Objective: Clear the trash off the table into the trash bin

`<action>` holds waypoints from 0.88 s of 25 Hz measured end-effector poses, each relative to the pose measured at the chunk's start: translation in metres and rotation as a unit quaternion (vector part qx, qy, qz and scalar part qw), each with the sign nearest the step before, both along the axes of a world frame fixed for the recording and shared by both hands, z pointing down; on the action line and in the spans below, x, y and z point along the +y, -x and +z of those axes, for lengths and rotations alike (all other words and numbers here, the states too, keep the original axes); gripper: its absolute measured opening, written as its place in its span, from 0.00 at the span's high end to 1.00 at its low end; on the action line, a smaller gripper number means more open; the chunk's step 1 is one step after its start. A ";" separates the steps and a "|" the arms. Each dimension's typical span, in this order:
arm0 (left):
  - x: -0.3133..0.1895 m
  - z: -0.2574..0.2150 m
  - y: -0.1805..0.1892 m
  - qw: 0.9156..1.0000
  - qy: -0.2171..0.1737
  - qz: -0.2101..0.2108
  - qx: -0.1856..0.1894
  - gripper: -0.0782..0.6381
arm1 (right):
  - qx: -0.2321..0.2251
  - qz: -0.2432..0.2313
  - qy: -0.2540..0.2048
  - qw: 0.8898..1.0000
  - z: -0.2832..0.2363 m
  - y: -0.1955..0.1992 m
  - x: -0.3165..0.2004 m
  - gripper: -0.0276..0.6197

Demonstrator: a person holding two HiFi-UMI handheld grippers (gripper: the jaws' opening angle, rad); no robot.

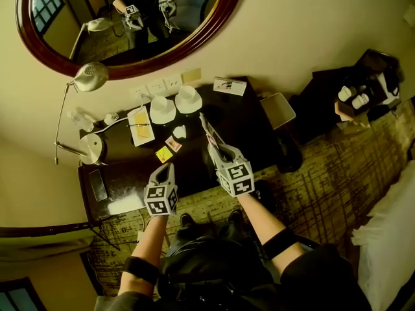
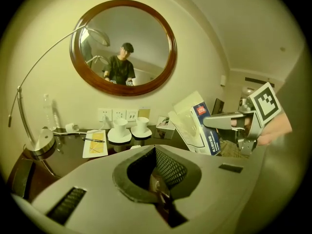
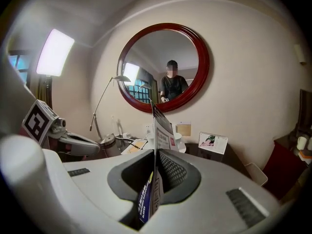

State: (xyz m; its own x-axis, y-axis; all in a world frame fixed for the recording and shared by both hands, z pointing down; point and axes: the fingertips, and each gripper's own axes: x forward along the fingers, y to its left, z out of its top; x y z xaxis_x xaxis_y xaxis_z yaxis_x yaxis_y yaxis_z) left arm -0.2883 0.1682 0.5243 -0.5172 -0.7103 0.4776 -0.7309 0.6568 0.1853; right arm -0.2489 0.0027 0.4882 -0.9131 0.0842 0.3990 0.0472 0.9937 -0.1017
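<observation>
- Above the dark surface [image 1: 246, 131], the right gripper [image 1: 214, 144] has its jaws clamped on a flattened blue-and-white carton [image 1: 206, 127]. The carton stands edge-up between them, lifted clear of the surface.
- Beside it, the left gripper [image 1: 164, 168] hovers over the front edge, its jaws together with nothing between them.
- On the surface lie a yellow packet [image 1: 164, 153], a pink packet [image 1: 173, 143] and a white scrap [image 1: 179, 132], close together.
- Behind these sit two cups on saucers [image 1: 163, 109] and a notepad [image 1: 141, 125].
- At the surface's right end stands a pale trash bin [image 1: 279, 110].
</observation>
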 end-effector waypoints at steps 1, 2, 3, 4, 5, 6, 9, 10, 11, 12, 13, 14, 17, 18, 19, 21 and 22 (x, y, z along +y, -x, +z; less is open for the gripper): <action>-0.004 -0.002 0.000 1.000 0.000 0.005 -0.001 0.89 | 0.000 0.005 0.003 1.000 0.001 -0.004 -0.002 0.89; -0.008 -0.004 -0.001 1.000 0.000 0.010 -0.003 0.89 | -0.001 0.012 0.007 1.000 0.002 -0.008 -0.006 0.89; -0.013 -0.005 -0.002 1.000 0.000 0.016 -0.004 0.89 | -0.002 0.019 0.010 1.000 0.002 -0.012 -0.010 0.89; -0.019 -0.006 -0.004 1.000 0.000 0.023 -0.005 0.89 | -0.004 0.026 0.012 1.000 0.002 -0.016 -0.014 0.89; -0.026 -0.006 -0.005 1.000 0.001 0.031 -0.006 0.89 | -0.006 0.034 0.014 0.999 0.001 -0.021 -0.020 0.89; -0.034 -0.006 -0.008 0.999 0.001 0.040 -0.006 0.89 | -0.007 0.042 0.016 0.999 0.001 -0.026 -0.026 0.89; -0.067 -0.008 -0.020 0.997 0.003 0.075 -0.001 0.89 | -0.008 0.071 0.018 0.997 0.000 -0.046 -0.051 0.89; -0.080 -0.009 -0.026 0.996 0.003 0.089 0.000 0.89 | -0.009 0.084 0.018 0.996 -0.001 -0.054 -0.061 0.89; -0.094 -0.009 -0.033 0.995 0.003 0.104 -0.001 0.89 | -0.009 0.098 0.018 0.995 -0.001 -0.065 -0.072 0.89; -0.108 -0.008 -0.040 0.993 0.004 0.120 -0.001 0.89 | -0.008 0.112 0.018 0.993 -0.001 -0.077 -0.084 0.89; -0.123 -0.008 -0.048 0.991 0.006 0.137 -0.001 0.89 | -0.007 0.128 0.016 0.992 -0.001 -0.089 -0.095 0.89; -0.139 -0.008 -0.058 0.988 0.006 0.156 -0.001 0.89 | -0.006 0.143 0.014 0.990 -0.001 -0.103 -0.107 0.89; -0.188 -0.010 -0.092 0.977 0.002 0.215 -0.004 0.89 | -0.005 0.196 0.009 0.981 0.001 -0.150 -0.143 0.89; -0.204 -0.010 -0.105 0.972 0.001 0.235 -0.004 0.89 | -0.004 0.216 0.008 0.976 0.001 -0.167 -0.155 0.89; -0.220 -0.009 -0.119 0.967 0.000 0.256 -0.004 0.89 | -0.002 0.236 0.007 0.972 0.002 -0.186 -0.166 0.89; -0.250 -0.010 -0.151 0.956 -0.003 0.295 -0.002 0.89 | 0.002 0.274 0.007 0.962 0.002 -0.225 -0.187 0.89; -0.265 -0.011 -0.167 0.950 -0.004 0.313 -0.002 0.89 | 0.004 0.291 0.008 0.957 0.001 -0.243 -0.196 0.89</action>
State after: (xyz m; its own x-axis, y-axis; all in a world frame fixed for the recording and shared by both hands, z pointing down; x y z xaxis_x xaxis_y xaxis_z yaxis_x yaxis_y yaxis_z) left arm -0.1215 -0.0965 0.5136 0.0062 -0.8831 0.4692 -0.9783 0.0918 0.1857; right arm -0.0059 -0.1936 0.4895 -0.8038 -0.4316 0.4095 -0.5145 0.8498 -0.1143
